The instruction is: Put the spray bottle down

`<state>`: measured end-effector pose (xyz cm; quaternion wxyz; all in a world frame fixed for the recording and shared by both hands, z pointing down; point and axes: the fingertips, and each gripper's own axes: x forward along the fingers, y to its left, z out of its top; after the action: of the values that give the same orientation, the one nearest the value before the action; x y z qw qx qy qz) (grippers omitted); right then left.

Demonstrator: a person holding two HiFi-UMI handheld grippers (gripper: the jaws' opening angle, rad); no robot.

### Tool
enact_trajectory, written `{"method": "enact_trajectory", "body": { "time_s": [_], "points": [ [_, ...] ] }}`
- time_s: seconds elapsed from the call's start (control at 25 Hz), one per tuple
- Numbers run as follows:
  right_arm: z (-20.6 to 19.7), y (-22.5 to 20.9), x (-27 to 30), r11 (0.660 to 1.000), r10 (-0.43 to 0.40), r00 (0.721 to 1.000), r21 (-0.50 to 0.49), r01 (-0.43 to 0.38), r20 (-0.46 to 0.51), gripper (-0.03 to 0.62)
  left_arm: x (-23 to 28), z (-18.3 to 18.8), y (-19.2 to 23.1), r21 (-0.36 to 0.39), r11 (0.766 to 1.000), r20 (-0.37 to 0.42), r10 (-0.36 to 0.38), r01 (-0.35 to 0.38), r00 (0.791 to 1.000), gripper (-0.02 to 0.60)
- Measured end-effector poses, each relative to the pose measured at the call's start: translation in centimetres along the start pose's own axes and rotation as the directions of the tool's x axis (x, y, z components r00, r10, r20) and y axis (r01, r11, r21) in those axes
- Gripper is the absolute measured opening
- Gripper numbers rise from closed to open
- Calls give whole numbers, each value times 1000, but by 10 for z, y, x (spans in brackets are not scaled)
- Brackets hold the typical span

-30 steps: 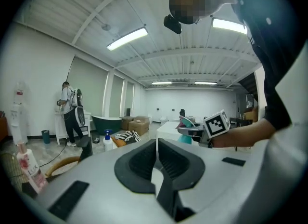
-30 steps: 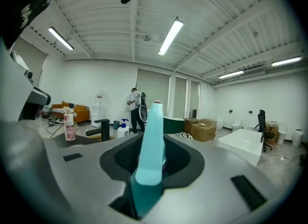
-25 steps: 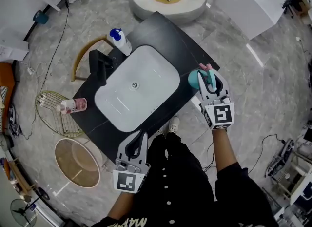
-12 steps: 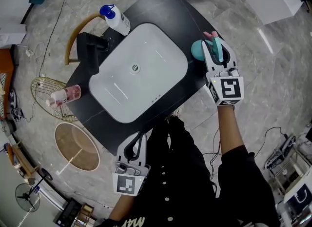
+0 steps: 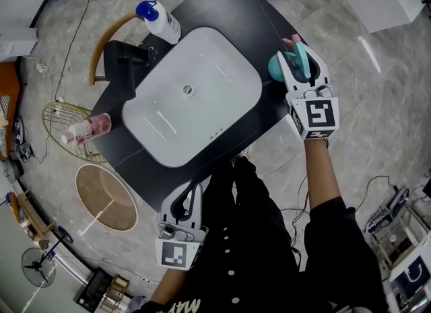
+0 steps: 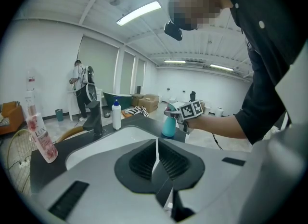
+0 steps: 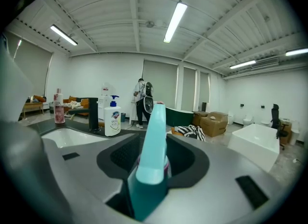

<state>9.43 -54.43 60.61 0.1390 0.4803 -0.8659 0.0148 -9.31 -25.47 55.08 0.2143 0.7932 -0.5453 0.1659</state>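
Observation:
A teal spray bottle [image 5: 275, 67] with a pink nozzle stands upright at the right corner of the black countertop [image 5: 229, 9]. My right gripper [image 5: 302, 52] reaches round its head. In the right gripper view the bottle [image 7: 151, 146] sits between the jaws, and a dark gap shows on each side of it. Those jaws have just been opening. The left gripper view shows the bottle [image 6: 168, 124] resting on the counter. My left gripper [image 5: 187, 205] hangs at the counter's near edge, shut and holding nothing.
A white basin [image 5: 202, 103] is set in the counter, with a black tap [image 5: 124, 59] and a white pump bottle [image 5: 158, 22] behind it. A pink bottle [image 5: 84, 130] stands at the left corner. On the floor lie a wire rack [image 5: 60, 136] and a round tray [image 5: 104, 200].
My right gripper carried the spray bottle toward the counter's right corner and lowered it, and its jaws look wider now. My left gripper sank a little near the counter's front edge.

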Motion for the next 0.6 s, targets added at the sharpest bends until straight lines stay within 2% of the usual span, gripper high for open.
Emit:
{"method": "enact_trajectory", "body": {
  "time_s": [0.08, 0.24, 0.36, 0.48, 0.6],
  "points": [
    [1, 0, 0, 1000, 11, 1000, 3, -11, -4, 201, -1, 4, 0, 5, 1000, 6, 1, -1, 1000, 23],
    [12, -1, -13, 1000, 11, 1000, -2, -11, 3, 239, -4, 17, 1, 26, 1000, 36, -2, 1, 999, 23],
    [31, 0, -36, 1000, 3, 999, 4, -3, 35, 247, -8, 31, 2, 46, 999, 79, -4, 1, 997, 23],
    [57, 3, -71, 999, -26, 997, 50, 22, 75, 247, -14, 50, 6, 70, 997, 123, 4, -13, 992, 23],
    [87, 12, -102, 995, -44, 995, 91, 35, 93, 224, -17, 77, 13, 92, 995, 212, 13, -34, 977, 23]
  ]
}}
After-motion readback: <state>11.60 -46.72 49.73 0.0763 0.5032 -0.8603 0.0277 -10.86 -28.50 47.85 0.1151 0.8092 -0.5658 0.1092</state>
